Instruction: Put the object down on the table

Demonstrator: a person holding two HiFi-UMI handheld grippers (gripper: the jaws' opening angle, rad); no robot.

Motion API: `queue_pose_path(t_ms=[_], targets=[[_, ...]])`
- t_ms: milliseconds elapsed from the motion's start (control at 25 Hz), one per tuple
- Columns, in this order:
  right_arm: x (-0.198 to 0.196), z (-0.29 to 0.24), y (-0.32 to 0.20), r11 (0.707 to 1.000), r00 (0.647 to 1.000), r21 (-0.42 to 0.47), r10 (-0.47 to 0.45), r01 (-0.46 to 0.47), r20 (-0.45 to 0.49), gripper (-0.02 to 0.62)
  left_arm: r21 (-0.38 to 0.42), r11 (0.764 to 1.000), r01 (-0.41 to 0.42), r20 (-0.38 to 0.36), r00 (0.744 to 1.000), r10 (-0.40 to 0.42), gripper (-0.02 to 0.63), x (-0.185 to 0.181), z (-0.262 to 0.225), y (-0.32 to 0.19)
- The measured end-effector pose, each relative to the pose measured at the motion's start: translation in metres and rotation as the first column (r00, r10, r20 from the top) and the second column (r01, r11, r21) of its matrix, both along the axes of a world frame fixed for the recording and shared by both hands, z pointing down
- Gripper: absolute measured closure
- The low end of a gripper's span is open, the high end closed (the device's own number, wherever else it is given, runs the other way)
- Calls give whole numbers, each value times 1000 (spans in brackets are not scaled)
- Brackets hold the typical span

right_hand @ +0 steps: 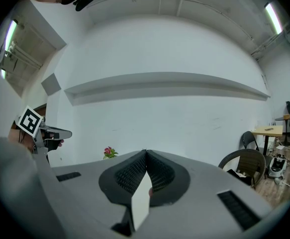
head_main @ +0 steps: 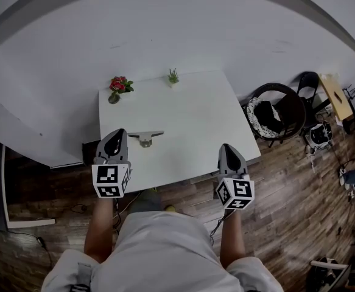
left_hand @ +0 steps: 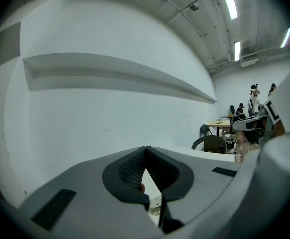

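Note:
A small grey metal object [head_main: 145, 137], a flat bar on a round base, lies on the white table [head_main: 189, 120] near its front left. My left gripper [head_main: 119, 132] hovers just left of it, jaws shut and holding nothing. In the left gripper view the tips of the left gripper [left_hand: 145, 148] meet, and a bit of the metal object [left_hand: 156, 209] shows below them. Over the table's front right edge, my right gripper [head_main: 227, 147] is also shut and empty. The right gripper view has the right gripper [right_hand: 145, 152] with its pads pressed together.
Red flowers in a small vase [head_main: 119, 87] and a small green plant [head_main: 173, 76] stand at the table's far edge by the wall. A dark round chair [head_main: 274, 117] stands right of the table on the wooden floor. The person's lap lies below the table's front edge.

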State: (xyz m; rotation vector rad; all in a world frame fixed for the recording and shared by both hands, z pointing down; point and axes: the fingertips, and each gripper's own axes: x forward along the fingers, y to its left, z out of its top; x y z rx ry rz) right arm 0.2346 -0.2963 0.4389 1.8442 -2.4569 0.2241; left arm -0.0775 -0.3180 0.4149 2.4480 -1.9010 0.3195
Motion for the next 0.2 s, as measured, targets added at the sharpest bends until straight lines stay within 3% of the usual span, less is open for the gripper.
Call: queue_pose_path(t_ms=[200], targets=[[3, -1, 3, 1000, 1000, 3, -1, 1, -5, 588, 4, 1000, 0, -5, 1000, 0, 586, -1, -1, 3]])
